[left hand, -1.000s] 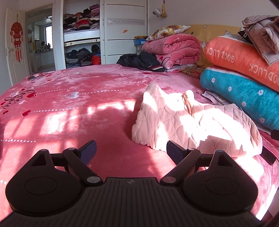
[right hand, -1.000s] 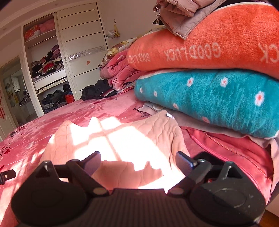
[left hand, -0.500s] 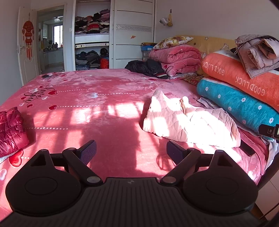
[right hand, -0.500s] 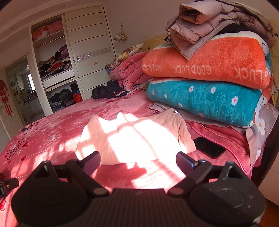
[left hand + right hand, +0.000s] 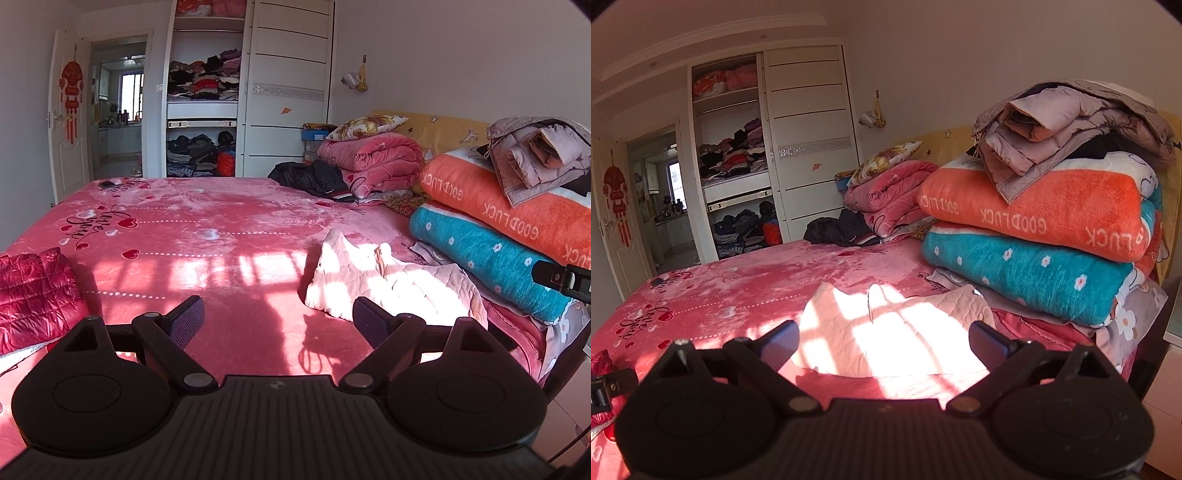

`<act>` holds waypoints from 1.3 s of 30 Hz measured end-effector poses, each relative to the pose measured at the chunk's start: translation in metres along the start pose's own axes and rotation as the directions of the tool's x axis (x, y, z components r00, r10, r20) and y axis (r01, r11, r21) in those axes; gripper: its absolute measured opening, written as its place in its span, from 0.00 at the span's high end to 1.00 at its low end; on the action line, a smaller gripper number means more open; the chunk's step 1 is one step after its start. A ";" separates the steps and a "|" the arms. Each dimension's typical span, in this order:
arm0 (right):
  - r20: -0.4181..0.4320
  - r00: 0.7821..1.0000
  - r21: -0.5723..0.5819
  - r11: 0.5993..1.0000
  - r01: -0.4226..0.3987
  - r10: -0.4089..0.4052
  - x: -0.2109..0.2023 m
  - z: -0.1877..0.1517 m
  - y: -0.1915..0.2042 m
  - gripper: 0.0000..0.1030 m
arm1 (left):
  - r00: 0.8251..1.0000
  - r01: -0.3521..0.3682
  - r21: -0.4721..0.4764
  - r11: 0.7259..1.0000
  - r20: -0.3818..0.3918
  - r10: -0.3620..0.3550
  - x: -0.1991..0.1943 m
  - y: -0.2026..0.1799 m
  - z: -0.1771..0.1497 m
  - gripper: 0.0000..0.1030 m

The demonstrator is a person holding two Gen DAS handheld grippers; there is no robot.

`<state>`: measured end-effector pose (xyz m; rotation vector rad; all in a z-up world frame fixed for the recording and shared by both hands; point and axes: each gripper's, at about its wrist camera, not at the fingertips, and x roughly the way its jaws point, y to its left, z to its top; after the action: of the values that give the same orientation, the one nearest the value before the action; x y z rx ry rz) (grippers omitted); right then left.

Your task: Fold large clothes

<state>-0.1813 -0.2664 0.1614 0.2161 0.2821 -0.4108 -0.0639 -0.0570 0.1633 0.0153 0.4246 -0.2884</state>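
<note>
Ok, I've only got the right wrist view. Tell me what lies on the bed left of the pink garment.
Observer: A red quilted jacket lies at the near left edge of the bed, well apart from the pink garment.
Operator: Now give me the left gripper's state.
Observer: The left gripper is open above the bed, with nothing between its fingers.
</note>
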 end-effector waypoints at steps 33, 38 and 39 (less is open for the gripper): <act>0.036 0.997 -0.069 0.996 0.064 -0.062 -0.018 -0.008 0.002 0.01 | 0.999 0.007 0.015 1.000 0.040 -0.008 -0.022 -0.002 -0.007 0.00; 0.029 0.997 -0.063 0.995 0.077 -0.075 -0.016 -0.010 -0.001 0.01 | 0.999 0.020 0.024 0.999 0.033 -0.021 -0.021 -0.002 -0.009 0.00; 0.030 0.997 -0.063 0.995 0.079 -0.077 -0.016 -0.011 -0.001 0.01 | 0.999 0.023 0.025 0.999 0.031 -0.024 -0.021 -0.001 -0.009 0.00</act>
<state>-0.1981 -0.2592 0.1560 0.1373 0.2770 -0.4810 -0.0856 -0.0519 0.1638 0.0304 0.3907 -0.3164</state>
